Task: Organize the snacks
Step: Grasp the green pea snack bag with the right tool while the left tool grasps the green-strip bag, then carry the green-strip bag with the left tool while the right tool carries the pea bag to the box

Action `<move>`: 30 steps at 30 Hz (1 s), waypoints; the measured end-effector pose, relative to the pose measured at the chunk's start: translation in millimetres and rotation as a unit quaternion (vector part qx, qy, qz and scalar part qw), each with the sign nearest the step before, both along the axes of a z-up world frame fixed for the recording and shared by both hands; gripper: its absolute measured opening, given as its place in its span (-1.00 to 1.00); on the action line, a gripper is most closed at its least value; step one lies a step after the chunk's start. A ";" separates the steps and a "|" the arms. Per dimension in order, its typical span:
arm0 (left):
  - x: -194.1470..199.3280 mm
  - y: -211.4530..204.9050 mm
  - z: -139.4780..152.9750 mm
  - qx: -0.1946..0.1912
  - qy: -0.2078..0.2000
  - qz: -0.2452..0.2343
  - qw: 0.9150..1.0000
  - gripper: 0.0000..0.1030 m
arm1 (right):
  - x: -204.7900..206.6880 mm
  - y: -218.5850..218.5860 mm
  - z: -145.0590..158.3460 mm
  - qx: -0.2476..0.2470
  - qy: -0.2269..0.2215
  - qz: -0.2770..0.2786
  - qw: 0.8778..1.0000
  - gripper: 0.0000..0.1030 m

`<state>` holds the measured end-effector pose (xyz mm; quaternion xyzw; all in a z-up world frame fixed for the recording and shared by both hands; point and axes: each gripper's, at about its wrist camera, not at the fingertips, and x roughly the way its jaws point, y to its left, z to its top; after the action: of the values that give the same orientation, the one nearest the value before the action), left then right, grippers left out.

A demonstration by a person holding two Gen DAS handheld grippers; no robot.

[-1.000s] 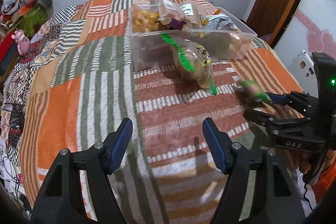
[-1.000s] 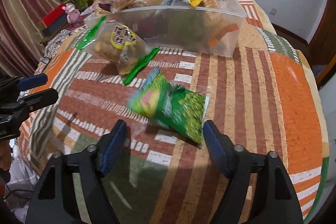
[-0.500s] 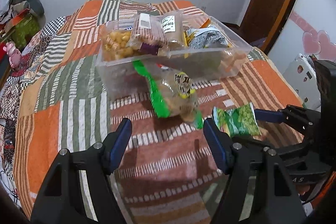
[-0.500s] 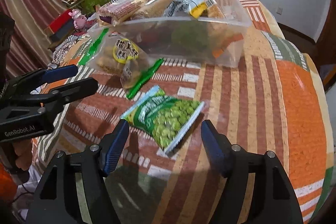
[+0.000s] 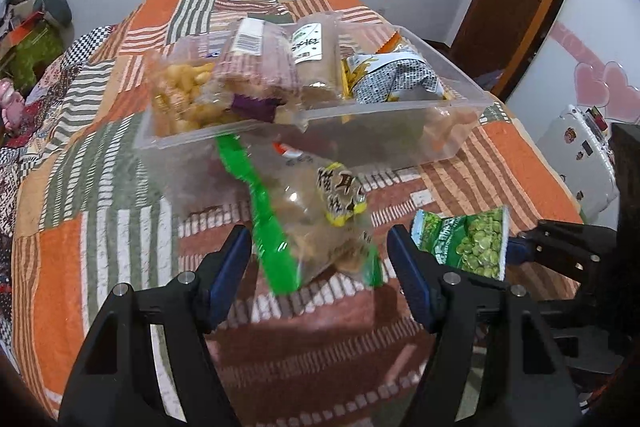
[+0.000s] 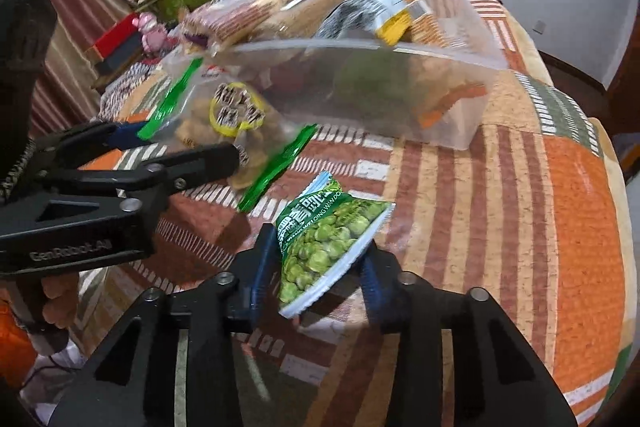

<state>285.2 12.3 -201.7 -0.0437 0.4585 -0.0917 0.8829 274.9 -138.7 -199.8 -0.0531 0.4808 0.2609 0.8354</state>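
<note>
Right gripper [image 6: 316,263] has just clamped its fingers on the green foil pea packet [image 6: 324,247]; that packet is ready for binning. Left gripper [image 5: 318,259] stays open astride the clear green-edged snack bag [image 5: 312,223].

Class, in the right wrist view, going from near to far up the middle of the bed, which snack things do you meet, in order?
Right tool shut on the green pea packet → clear bag with green edges → clear plastic bin of snacks.

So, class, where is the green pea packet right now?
The green pea packet is pinched in the right gripper, lifted above the quilt, in front of the clear bin.
</note>
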 end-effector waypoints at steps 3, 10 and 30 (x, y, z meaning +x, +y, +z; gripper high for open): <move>7.0 -4.1 -2.4 0.009 -0.005 0.004 1.000 0.36 | 1.9 -9.3 2.8 0.007 -0.006 -0.009 1.000 -0.40; 21.2 -15.4 -13.1 0.022 0.001 -0.002 1.000 0.11 | 2.0 -24.1 6.7 0.014 -0.013 -0.028 0.999 -0.44; -31.0 -3.0 48.3 0.006 -0.062 0.004 0.998 -0.01 | -4.6 -45.5 54.5 0.040 -0.076 -0.051 0.995 -0.44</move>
<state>254.2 9.4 -153.4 -0.0340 0.4030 -0.0879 0.9103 270.3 -184.2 -145.3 -0.0144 0.4072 0.2326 0.8831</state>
